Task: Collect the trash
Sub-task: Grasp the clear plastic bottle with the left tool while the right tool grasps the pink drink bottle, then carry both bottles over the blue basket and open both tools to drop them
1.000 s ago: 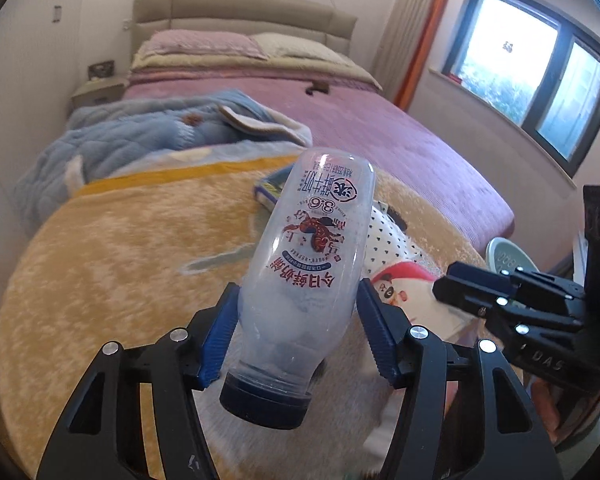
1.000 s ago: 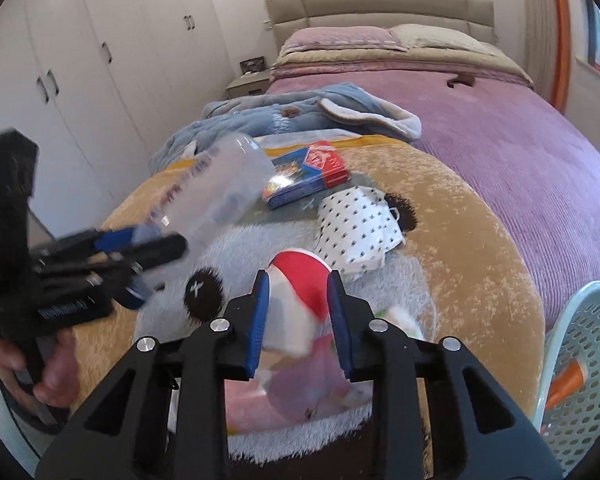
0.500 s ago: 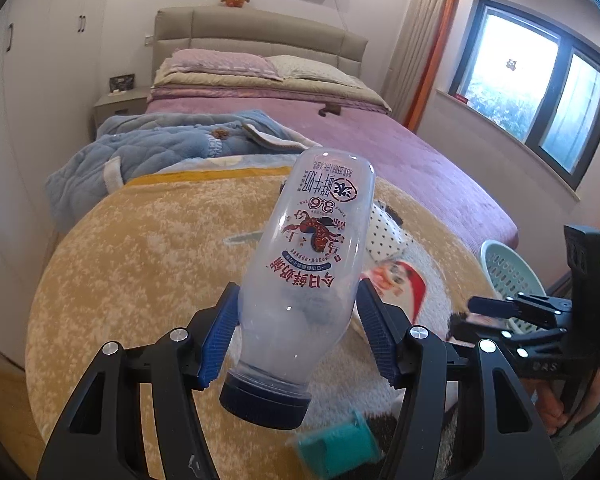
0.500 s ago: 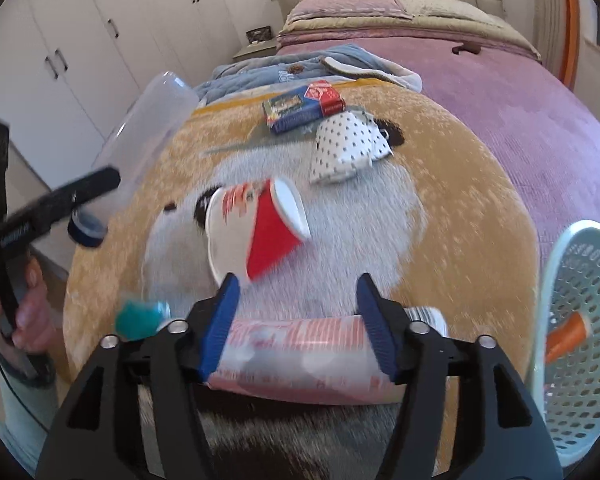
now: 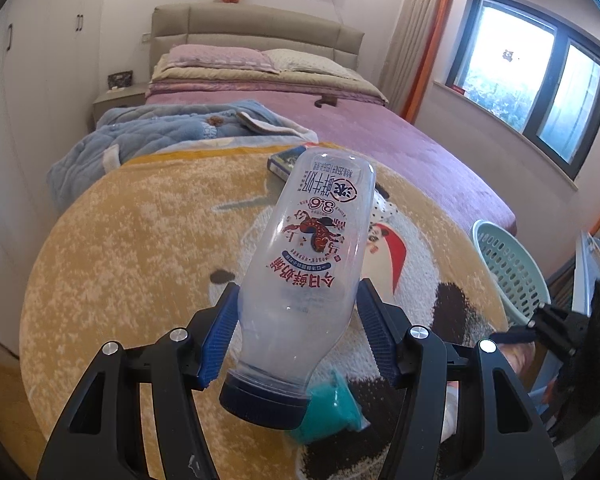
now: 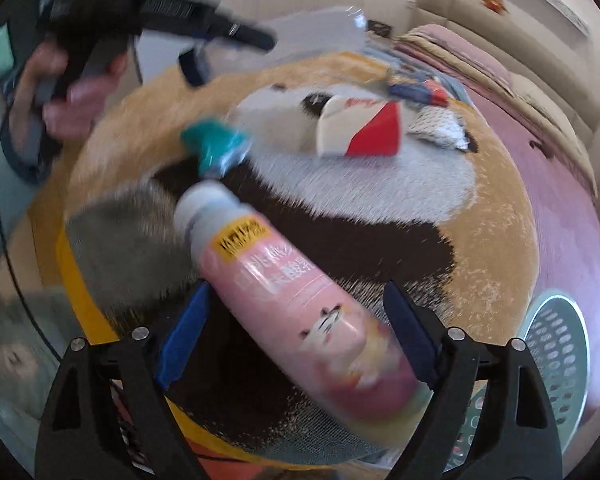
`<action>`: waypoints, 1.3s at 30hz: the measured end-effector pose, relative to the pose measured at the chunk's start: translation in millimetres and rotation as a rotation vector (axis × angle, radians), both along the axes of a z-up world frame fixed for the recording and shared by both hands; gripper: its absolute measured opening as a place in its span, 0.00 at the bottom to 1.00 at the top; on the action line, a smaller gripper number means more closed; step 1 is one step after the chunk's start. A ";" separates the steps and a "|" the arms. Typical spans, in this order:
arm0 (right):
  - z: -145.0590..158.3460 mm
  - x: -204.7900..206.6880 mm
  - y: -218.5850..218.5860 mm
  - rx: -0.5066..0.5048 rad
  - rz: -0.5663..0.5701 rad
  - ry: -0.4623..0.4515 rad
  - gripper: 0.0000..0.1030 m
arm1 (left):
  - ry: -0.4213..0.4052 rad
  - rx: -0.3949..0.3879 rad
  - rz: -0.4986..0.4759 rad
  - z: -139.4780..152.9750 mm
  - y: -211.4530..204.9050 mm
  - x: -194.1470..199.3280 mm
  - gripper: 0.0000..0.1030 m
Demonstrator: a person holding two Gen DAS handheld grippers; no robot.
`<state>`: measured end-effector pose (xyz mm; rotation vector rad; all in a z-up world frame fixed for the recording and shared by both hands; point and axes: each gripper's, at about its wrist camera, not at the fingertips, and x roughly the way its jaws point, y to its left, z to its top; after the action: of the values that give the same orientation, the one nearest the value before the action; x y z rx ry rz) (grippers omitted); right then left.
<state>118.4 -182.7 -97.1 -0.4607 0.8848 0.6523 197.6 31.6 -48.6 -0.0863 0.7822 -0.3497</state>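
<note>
My left gripper (image 5: 296, 332) is shut on a clear plastic milk bottle (image 5: 312, 264) with a dark blue cap, held above the yellow bear blanket (image 5: 140, 248). My right gripper (image 6: 296, 332) is open around a pink bottle (image 6: 296, 288) that lies on the blanket; its pads stand apart from the bottle. A teal crumpled wrapper (image 6: 214, 146) lies by the bottle's neck and also shows in the left wrist view (image 5: 332, 412). A red and white paper cup (image 6: 360, 130) lies further on. The mint basket (image 5: 508, 268) stands at the bed's right side.
A polka-dot face mask (image 6: 440, 130) and a blue and red box (image 6: 416, 92) lie on the blanket beyond the cup. A blue quilt (image 5: 148, 140) is heaped at the back left. The purple bed (image 5: 400, 144) runs to the headboard. A window is at right.
My right gripper let go of the red and white cup, opened, and swung down over the pink bottle. My left gripper kept hold of the clear bottle and drew back a little.
</note>
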 end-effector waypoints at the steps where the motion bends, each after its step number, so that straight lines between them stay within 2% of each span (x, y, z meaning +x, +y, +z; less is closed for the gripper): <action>1: -2.1 -0.4 0.7 -0.003 -0.004 -0.004 0.79 | 0.001 0.000 0.000 -0.3 -0.8 -0.9 0.56; 2: -2.4 1.5 0.5 0.018 -0.005 0.007 0.77 | 0.000 0.002 -0.001 -0.3 -1.8 -1.8 0.56; 4: 0.4 9.4 -2.8 0.095 -0.036 0.033 0.59 | -0.005 0.011 -0.003 1.2 -4.2 -3.2 0.56; 7: 1.4 22.4 -6.9 0.151 -0.109 0.057 0.47 | -0.012 0.011 -0.007 3.8 -7.1 -6.3 0.56; 10: 0.1 30.5 -12.9 0.222 -0.180 0.101 0.45 | -0.026 0.017 -0.016 9.9 -13.3 -8.7 0.56; 13: 2.8 31.2 -22.2 0.256 -0.249 0.105 0.44 | -0.038 0.014 -0.029 16.2 -21.4 -9.7 0.56; 17: 19.8 33.2 -53.5 0.346 -0.351 0.080 0.44 | -0.061 -0.001 -0.060 28.5 -43.7 -9.6 0.56; 22: 48.1 34.9 -116.9 0.447 -0.521 0.010 0.44 | -0.080 -0.014 -0.121 42.0 -91.0 -3.6 0.56; 29: 70.6 44.5 -212.4 0.459 -0.798 -0.069 0.44 | -0.091 -0.027 -0.243 52.1 -185.2 7.5 0.56; 34: 61.4 55.3 -262.0 0.440 -0.961 -0.084 0.44 | -0.044 -0.040 -0.303 39.4 -242.7 21.5 0.56; 39: 41.5 64.2 -293.6 0.427 -1.082 -0.056 0.45 | 0.015 -0.039 -0.349 15.5 -286.8 32.9 0.56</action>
<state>182.6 -476.3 -55.6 0.3936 0.7759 -0.1823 230.5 -255.3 -33.1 0.0118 0.8059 -0.6962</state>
